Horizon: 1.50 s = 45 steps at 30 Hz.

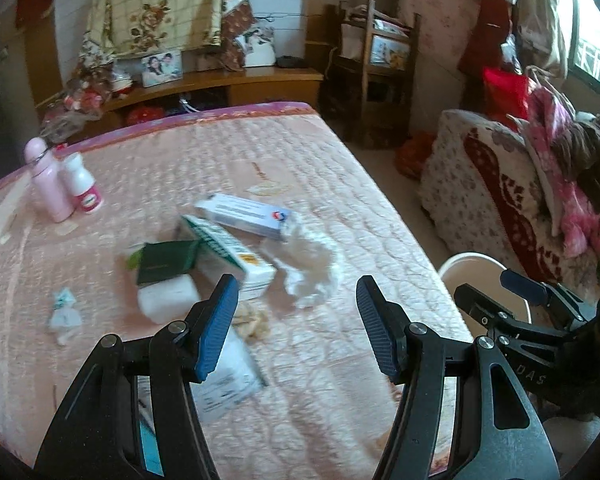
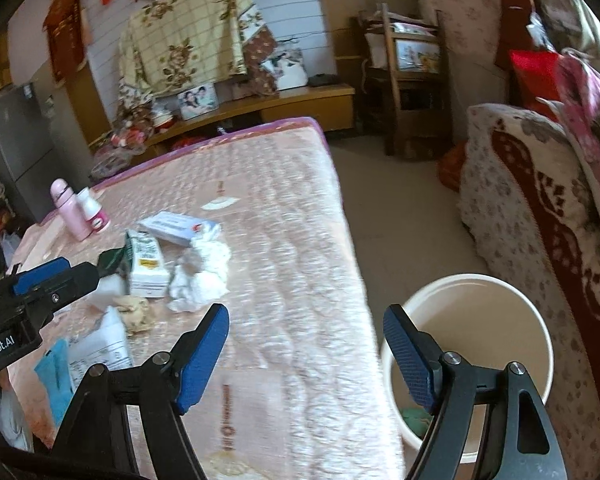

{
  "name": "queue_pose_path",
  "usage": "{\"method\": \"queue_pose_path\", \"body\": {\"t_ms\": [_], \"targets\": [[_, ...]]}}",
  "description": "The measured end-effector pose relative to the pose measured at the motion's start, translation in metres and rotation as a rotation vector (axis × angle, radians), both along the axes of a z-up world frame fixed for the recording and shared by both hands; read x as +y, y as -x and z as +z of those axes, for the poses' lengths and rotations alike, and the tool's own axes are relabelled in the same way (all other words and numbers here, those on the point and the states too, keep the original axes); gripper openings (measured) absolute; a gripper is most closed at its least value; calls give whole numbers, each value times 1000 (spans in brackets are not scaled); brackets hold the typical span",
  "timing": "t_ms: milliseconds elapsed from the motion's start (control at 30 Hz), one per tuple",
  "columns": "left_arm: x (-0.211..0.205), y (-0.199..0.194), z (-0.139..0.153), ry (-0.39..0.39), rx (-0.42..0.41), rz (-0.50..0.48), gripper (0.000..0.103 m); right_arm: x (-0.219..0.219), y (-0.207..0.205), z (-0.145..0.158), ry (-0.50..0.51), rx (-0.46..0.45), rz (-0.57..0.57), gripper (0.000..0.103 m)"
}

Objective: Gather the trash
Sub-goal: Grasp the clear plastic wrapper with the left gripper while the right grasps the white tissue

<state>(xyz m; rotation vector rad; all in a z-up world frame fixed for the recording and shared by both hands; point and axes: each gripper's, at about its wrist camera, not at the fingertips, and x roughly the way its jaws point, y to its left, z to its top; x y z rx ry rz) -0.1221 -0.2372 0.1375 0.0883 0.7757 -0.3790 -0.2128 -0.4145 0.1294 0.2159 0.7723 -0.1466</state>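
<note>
Trash lies on a pink quilted mattress [image 1: 320,168]: crumpled white tissue [image 1: 312,268], a white and blue box [image 1: 244,216], a green and white box [image 1: 232,256], a dark green packet [image 1: 166,266], a white block [image 1: 166,298], a tan crumpled scrap [image 1: 254,320] and a small wrapper [image 1: 64,312]. My left gripper [image 1: 296,328] is open and empty above the mattress, just short of the tissue. My right gripper [image 2: 304,354] is open and empty over the mattress edge, beside a cream bucket [image 2: 536,320] on the floor. The tissue [image 2: 200,276] also shows in the right wrist view.
A pink bottle [image 1: 46,180] and a small white bottle [image 1: 84,184] stand at the mattress's far left. White printed packaging [image 1: 228,376] lies under my left gripper. A covered sofa [image 2: 540,220] stands right of the bucket. A green item [image 2: 416,420] lies in the bucket.
</note>
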Motion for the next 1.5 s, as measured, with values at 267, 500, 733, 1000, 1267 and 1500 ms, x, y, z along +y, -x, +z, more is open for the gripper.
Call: {"method": "queue_pose_path", "body": {"t_ms": [267,500,733,1000,1267,1500], "targets": [[40,-4,-2,-4,-4,66,60,34,-17,0,6,9,61,78],[73,-11,-5,-1,4,124,60,62,-31,-1,7,19,103,79],[112,-20,-11,-6,22,169,60,85,-46,-7,13,35,149,80],[185,-39,-22,27,86,216,60,91,-64,-19,28,77,165,82],[257,-66,-54,87,200,320,60,80,-88,-22,21,84,145,82],[261,-88,-90,92,265,342,60,74,-112,-36,17,115,139,83]]}}
